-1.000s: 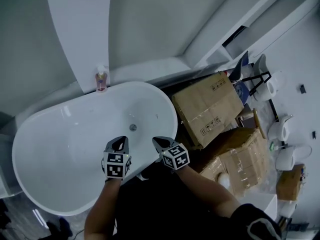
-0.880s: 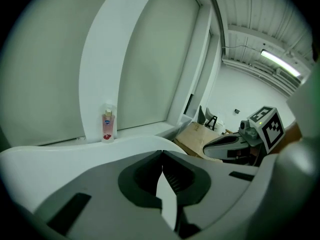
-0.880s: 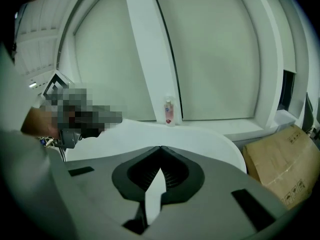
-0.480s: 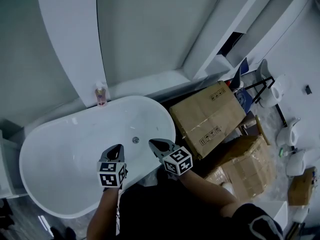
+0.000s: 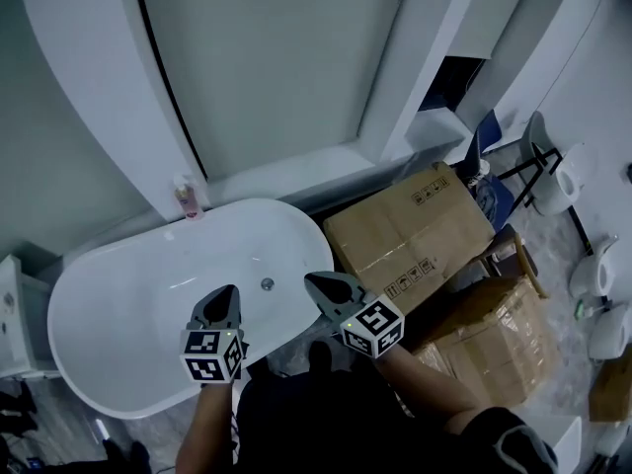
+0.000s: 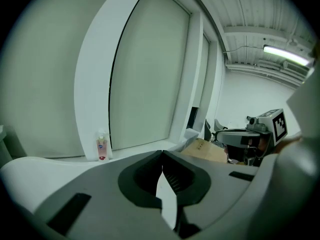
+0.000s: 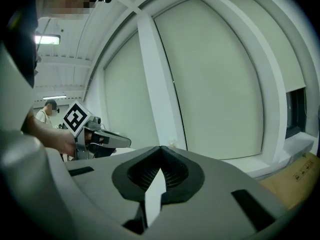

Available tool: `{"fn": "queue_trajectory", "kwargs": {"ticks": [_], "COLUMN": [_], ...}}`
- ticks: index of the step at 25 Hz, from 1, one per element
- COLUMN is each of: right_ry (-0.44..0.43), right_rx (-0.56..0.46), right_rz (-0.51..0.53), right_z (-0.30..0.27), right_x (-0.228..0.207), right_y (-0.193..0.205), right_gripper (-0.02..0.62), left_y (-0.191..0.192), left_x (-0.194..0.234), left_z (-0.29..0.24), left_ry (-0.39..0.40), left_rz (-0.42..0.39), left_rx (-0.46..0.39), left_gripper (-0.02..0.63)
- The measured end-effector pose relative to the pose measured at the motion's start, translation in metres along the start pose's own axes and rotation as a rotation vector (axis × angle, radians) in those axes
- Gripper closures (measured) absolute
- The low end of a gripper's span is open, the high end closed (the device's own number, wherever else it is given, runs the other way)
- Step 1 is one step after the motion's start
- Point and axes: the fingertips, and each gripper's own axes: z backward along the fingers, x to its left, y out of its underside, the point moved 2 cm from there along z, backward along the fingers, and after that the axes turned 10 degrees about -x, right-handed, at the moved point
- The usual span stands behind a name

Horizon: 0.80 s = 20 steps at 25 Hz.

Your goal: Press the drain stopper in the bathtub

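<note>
Now over white bathtub [image 5: 128, 314], left gripper [image 5: 227, 294] and right gripper [image 5: 316, 282] closed, empty, flanking drain stopper [image 5: 267, 284], apart from it

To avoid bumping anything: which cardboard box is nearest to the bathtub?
The upper cardboard box, right beside the bathtub's rounded end; the other box lies farther right.
</note>
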Motion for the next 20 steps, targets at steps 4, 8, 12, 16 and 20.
{"fn": "queue_trajectory", "kwargs": {"ticks": [4, 8, 12, 16, 20], "right_ry": [-0.012, -0.012, -0.021, -0.03, -0.027], "right_rx": [-0.026, -0.071, -0.168, -0.233, -0.255], "right_rz": [0.008, -0.011, -0.018, 0.031, 0.081], "right_z": [0.032, 0.049, 0.033, 0.012, -0.01], "right_x": [-0.016, -0.021, -0.015, 0.007, 0.032], "right_y": [-0.017, -0.036, -0.072, -0.102, -0.115], "right_gripper": [0.583, 0.583, 0.583, 0.583, 0.583], "left_y": [-0.018, -0.035, -0.054, -0.077, -0.1], "left_x": [-0.029, -0.042, -0.029, -0.004, 0.031], "left_z": [0.009, 0.023, 0.035, 0.056, 0.075], "left_ry": [-0.011, -0.022, -0.045, -0.079, -0.104], "left_rz": [-0.013, -0.036, -0.056, -0.063, -0.083], "left_rx": [-0.044, -0.093, -0.14, -0.196, -0.246], "left_gripper": [0.594, 0.594, 0.594, 0.594, 0.594]}}
